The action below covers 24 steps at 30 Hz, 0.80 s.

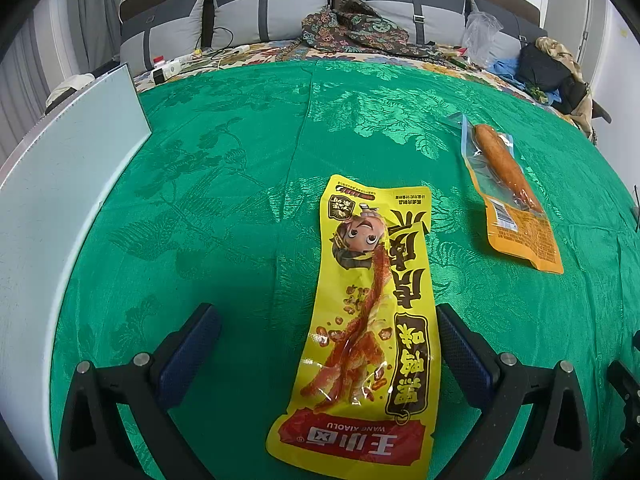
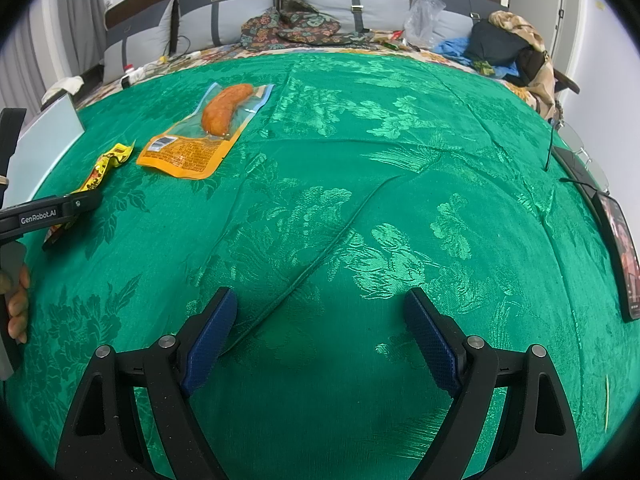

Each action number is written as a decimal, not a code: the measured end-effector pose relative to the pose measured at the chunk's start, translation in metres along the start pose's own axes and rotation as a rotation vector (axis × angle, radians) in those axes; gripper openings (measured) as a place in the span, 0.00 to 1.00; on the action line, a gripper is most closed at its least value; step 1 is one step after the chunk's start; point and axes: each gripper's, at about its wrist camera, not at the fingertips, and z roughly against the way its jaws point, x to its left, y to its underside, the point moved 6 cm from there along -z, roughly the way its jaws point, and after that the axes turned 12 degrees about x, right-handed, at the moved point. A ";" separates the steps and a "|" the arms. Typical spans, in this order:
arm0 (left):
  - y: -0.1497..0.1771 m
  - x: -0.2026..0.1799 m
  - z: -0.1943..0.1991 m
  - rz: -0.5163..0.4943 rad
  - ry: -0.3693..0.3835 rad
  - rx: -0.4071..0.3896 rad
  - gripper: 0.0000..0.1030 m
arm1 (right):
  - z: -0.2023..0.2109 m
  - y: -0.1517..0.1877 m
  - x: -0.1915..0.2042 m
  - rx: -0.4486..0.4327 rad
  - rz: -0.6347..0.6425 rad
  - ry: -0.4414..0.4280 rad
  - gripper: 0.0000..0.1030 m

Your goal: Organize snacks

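Note:
A long yellow snack packet [image 1: 368, 320] lies flat on the green cloth [image 1: 240, 200], its near end between the open fingers of my left gripper [image 1: 328, 320], which hovers just above it. An orange sausage packet [image 1: 508, 188] lies to the right, further back. In the right wrist view the sausage packet [image 2: 208, 132] lies far left and the yellow packet [image 2: 104, 168] beside it, partly hidden by the left gripper's body [image 2: 48, 212]. My right gripper [image 2: 320, 308] is open and empty over bare cloth.
A pale flat box [image 1: 60, 200] stands along the left edge. A phone [image 2: 620, 248] and cable lie at the right edge. Behind the cloth are grey cushions [image 1: 272, 4], patterned fabric, a plastic bag and clothes.

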 end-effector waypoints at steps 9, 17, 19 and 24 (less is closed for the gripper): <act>-0.011 -0.001 -0.005 -0.024 0.006 0.099 1.00 | 0.000 0.000 0.000 0.000 0.000 0.000 0.86; 0.003 -0.007 0.015 -0.075 0.014 0.046 0.54 | 0.000 0.000 0.000 0.000 0.000 0.000 0.86; 0.015 -0.003 0.020 -0.060 0.020 0.057 0.54 | 0.000 0.000 0.000 0.000 0.000 0.000 0.86; 0.057 0.008 0.039 -0.036 0.025 0.075 0.54 | 0.000 0.000 0.000 0.000 -0.001 0.000 0.86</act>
